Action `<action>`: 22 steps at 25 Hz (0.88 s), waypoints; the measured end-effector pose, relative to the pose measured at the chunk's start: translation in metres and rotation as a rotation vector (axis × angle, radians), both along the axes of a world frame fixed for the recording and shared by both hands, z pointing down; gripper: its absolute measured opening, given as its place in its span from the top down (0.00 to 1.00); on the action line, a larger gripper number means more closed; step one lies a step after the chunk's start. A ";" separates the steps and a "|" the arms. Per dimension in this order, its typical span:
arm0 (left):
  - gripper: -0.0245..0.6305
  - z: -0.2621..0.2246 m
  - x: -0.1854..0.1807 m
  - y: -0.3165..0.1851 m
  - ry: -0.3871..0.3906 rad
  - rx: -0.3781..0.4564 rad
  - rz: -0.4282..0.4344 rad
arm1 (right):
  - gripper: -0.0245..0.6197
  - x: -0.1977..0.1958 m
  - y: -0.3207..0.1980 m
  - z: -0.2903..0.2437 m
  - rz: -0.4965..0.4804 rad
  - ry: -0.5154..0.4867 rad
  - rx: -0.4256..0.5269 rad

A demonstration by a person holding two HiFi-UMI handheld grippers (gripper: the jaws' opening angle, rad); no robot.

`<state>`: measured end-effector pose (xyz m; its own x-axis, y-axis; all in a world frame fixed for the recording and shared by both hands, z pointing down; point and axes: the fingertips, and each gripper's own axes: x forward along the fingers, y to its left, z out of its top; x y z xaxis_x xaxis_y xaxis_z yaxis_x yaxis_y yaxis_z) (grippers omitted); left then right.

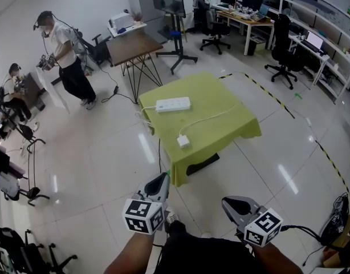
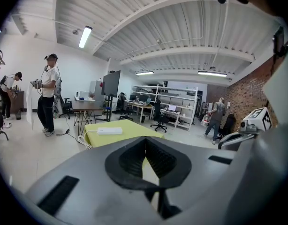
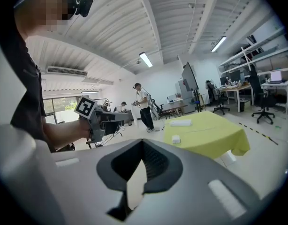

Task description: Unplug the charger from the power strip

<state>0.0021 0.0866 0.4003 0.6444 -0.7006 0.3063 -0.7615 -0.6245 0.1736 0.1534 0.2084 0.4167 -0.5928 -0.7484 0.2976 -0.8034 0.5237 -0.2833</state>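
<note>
A: So, are the jaws gripping anything yet?
B: No, the left gripper and right gripper are both sitting closed and empty, because the power strip and the charger are lying on the table, well ahead of them, probably beyond reach.

Left gripper: jaws together at the tips, nothing held. Beyond them, a yellow-green table with a white power strip lying flat on it. A white cable loops off the table's left edge. Person stands far left.
</note>
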 end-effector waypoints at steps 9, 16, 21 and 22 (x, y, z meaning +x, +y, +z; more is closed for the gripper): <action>0.95 -0.004 0.003 0.016 -0.025 0.019 -0.005 | 0.96 -0.004 0.009 0.000 -0.035 0.013 0.019; 0.95 -0.008 0.003 0.016 -0.034 0.034 -0.003 | 0.96 -0.006 0.005 -0.003 -0.041 0.020 0.036; 0.95 -0.011 0.001 0.015 -0.040 0.040 0.001 | 0.96 -0.012 0.003 -0.003 -0.053 0.021 0.038; 0.95 -0.011 0.001 0.015 -0.042 0.039 0.003 | 0.96 -0.013 0.002 -0.003 -0.056 0.020 0.038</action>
<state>0.0028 0.1019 0.3895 0.6335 -0.7110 0.3053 -0.7659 -0.6323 0.1167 0.1403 0.2108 0.4133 -0.6279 -0.7256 0.2815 -0.7781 0.5778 -0.2464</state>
